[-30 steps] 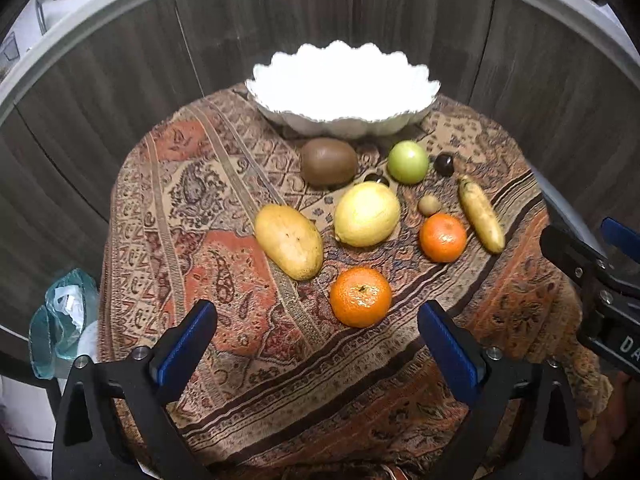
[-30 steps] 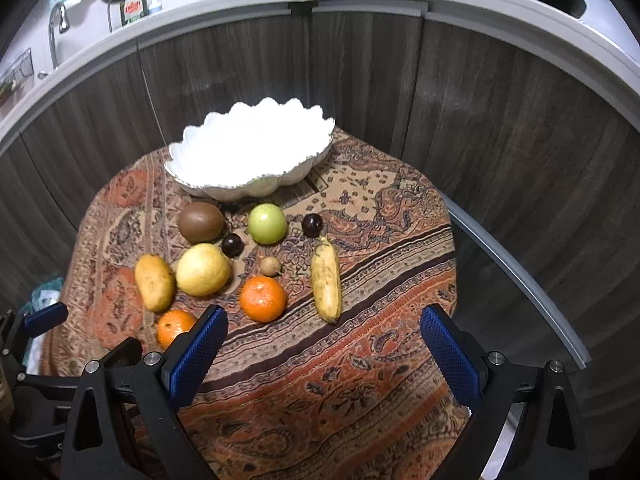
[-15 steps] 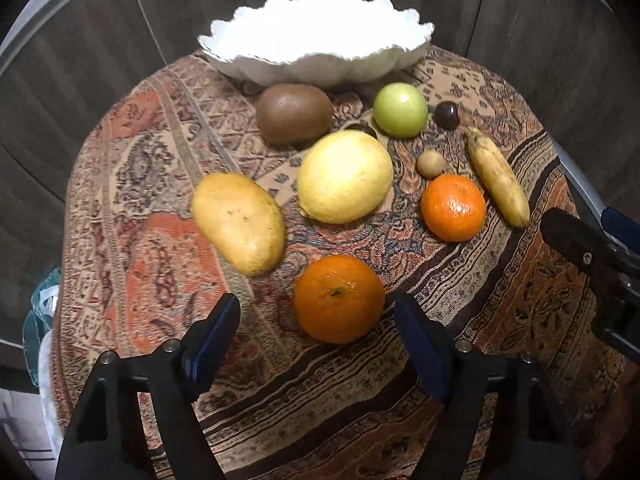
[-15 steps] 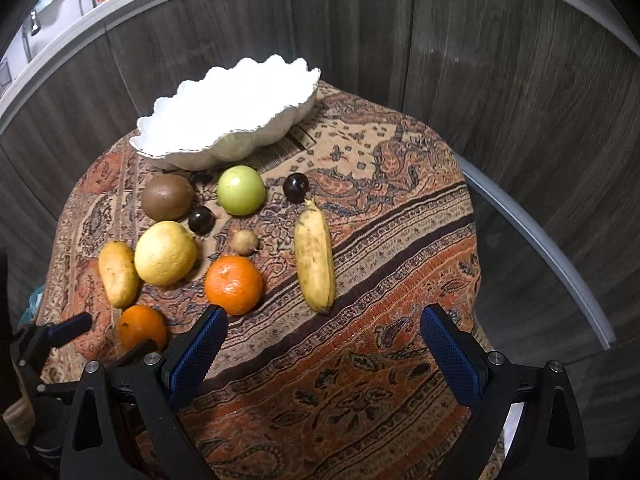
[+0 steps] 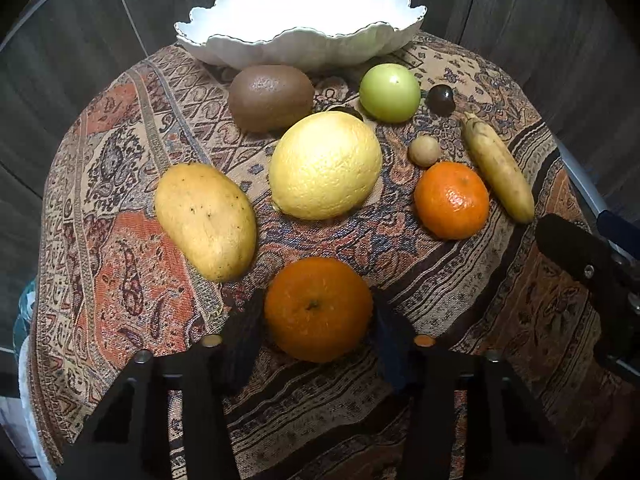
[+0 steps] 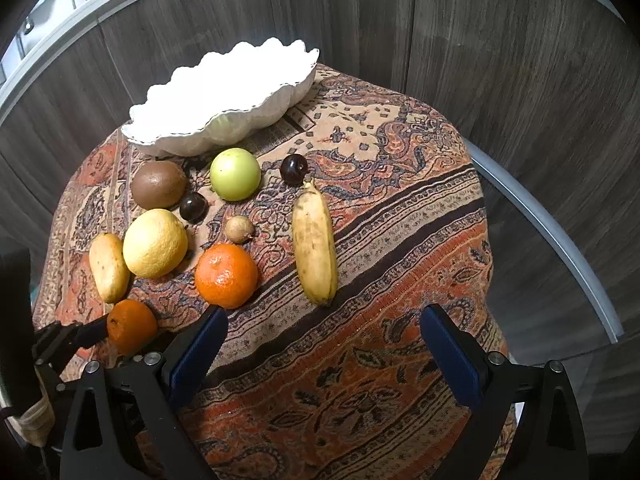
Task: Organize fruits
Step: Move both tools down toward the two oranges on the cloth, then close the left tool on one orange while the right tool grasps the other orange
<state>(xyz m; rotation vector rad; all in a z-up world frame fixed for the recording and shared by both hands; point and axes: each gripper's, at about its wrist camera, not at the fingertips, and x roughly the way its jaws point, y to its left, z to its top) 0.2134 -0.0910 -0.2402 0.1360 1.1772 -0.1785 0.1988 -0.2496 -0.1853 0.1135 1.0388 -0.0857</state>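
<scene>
Fingers of the left gripper [image 5: 318, 320] are pinching the nearest orange [image 5: 318, 309] at the cloth's [image 5: 400, 256] near edge, apparently to lift it. Right gripper [image 6: 324, 340] is hovering spread wide short of the banana [image 6: 315, 244], likely awaiting its turn. White bowl [image 5: 300, 46] is sitting bare at the far edge, seemingly the destination.

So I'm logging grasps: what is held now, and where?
The left tongs flank the near orange at its sides; contact can't be confirmed. The right tongs hold nothing.

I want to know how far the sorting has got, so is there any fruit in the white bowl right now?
No, the white bowl shows only its bare inside, and the fruit I can see lies on the patterned cloth in front of it.
</scene>
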